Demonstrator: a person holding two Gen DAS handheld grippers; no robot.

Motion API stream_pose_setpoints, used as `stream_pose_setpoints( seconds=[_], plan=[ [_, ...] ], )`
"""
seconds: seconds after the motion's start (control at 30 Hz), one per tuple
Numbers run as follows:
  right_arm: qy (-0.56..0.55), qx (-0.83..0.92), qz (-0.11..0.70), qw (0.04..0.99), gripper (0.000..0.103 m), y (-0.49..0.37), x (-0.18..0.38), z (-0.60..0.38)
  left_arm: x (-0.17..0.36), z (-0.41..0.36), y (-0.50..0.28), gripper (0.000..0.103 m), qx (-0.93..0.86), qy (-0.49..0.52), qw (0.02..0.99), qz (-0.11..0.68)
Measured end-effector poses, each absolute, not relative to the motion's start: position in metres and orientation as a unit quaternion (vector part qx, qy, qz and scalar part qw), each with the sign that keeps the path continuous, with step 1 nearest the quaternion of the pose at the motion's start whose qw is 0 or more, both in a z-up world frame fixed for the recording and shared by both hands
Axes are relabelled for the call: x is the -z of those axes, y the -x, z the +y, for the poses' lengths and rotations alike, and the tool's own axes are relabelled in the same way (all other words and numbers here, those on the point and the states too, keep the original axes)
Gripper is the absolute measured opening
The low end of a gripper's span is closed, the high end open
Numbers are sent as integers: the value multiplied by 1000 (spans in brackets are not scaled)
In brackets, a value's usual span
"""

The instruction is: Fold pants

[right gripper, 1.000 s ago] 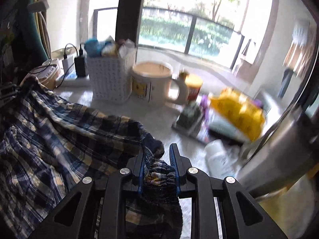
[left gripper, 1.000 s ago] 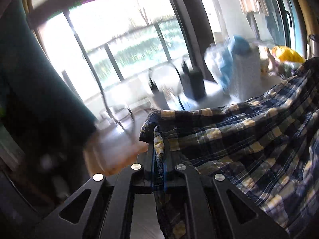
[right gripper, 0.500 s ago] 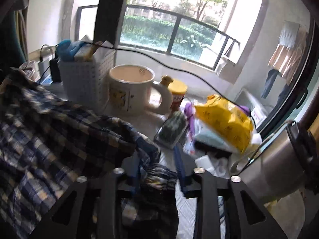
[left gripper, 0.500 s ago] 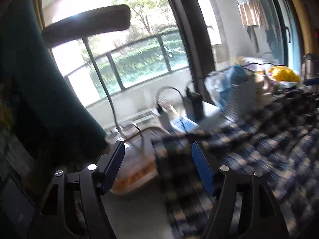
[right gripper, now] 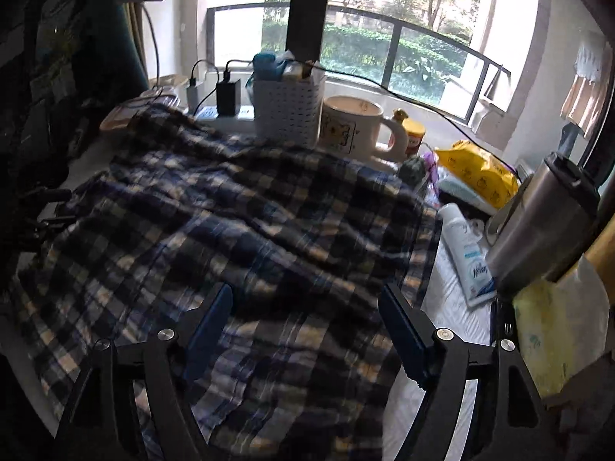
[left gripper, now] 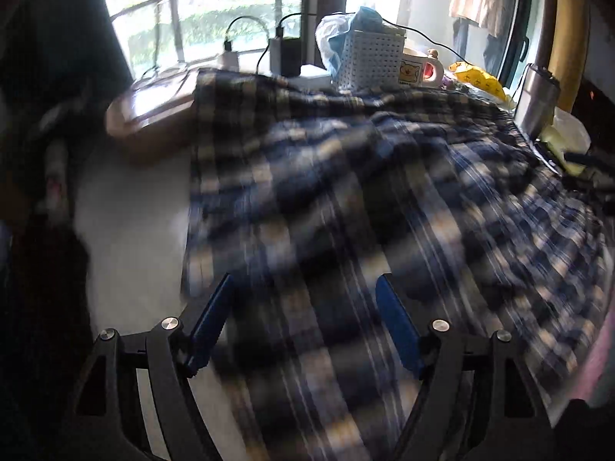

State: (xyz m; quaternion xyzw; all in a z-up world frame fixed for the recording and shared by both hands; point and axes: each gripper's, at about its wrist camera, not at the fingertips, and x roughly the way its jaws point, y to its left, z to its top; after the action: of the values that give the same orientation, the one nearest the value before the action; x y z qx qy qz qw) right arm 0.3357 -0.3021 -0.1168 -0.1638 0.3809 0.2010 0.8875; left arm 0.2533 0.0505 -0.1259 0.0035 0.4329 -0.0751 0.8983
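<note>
Both claws are spread wide with nothing pinched in them. The left gripper (left gripper: 303,326) sits at the bottom middle of its frame, blue pads far apart, hovering over the plaid pants (left gripper: 365,199), and the fabric shows in the gap between the fingers. Can't tell if the tips actually touch the cloth, since that view is pretty motion-blurred.

Same deal with the right gripper (right gripper: 307,326): bottom center of its frame, jaws gaping, empty, with the pants (right gripper: 238,230) under and between them.

The pants are lying spread out and rumpled across the white table (left gripper: 130,238), filling the middle and right of the left view, and the center and left of the right view.

Along the top of the right view there's a white perforated basket (right gripper: 288,111) just beside a big cream mug (right gripper: 355,126), with a black charger (right gripper: 227,96) to the left of the basket. On the right side there's a yellow packet (right gripper: 476,173), a white tube (right gripper: 467,253) lying just off the pants' edge, and a steel tumbler (right gripper: 546,223).
</note>
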Motion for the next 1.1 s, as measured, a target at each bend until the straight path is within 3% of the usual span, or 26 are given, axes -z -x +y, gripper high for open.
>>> stream_pose_setpoints(
  seconds=[0.27,0.43,0.57,1.0,1.07,1.1],
  plan=[
    [60,-133,390,909,80,-280,117,-388,125,67,-167,76,86,58,904,416],
    [58,-131,394,908,79,-256,124,-404,130,74,-136,76,92,94,901,412],
    [79,-126,391,908,67,-244,131,-408,129,64,-113,76,108,82,905,403],
    [70,-183,386,902,65,-246,149,-395,147,19,-110,76,98,-33,916,386],
    [69,-189,380,903,64,-251,149,-388,151,17,-112,69,90,-48,917,386],
    [66,-198,374,904,60,-252,148,-385,154,16,-114,40,86,-52,916,389]
  ],
)
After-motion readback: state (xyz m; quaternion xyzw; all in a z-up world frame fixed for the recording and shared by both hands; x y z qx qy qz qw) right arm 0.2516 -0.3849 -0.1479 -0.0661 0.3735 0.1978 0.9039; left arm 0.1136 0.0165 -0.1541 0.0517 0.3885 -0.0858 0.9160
